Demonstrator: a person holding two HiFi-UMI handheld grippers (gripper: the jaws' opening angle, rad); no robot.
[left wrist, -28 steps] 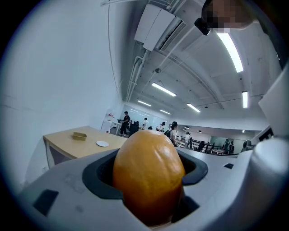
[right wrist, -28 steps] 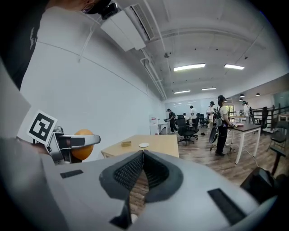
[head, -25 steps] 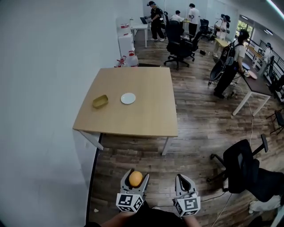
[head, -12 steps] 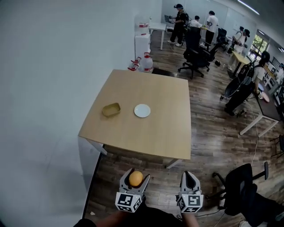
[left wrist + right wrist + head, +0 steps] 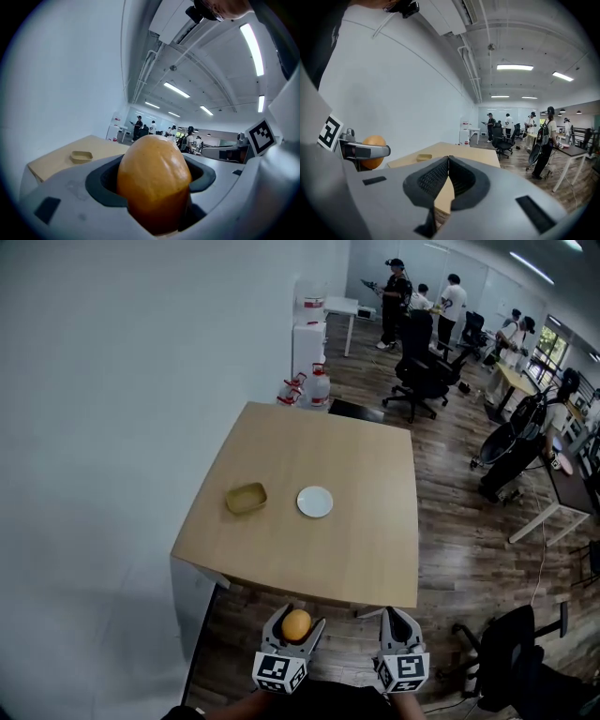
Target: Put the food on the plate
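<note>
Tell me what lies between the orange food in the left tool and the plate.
In the head view, just a strip of floor and bare tabletop separate the orange food from the plate; the tan tray sits aside.

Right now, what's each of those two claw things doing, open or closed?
Left gripper: jaws closed on the orange food.
Right gripper: jaws closed together, holding nothing.

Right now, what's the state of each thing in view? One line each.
left gripper: jaws shut on the orange food, short of the table edge.
orange food: clamped, not yet on the plate.
right gripper: jaws together, nothing between them.
white plate: flat on the table, empty.
tan dish: upright, looks empty, beside the plate, not touching.
</note>
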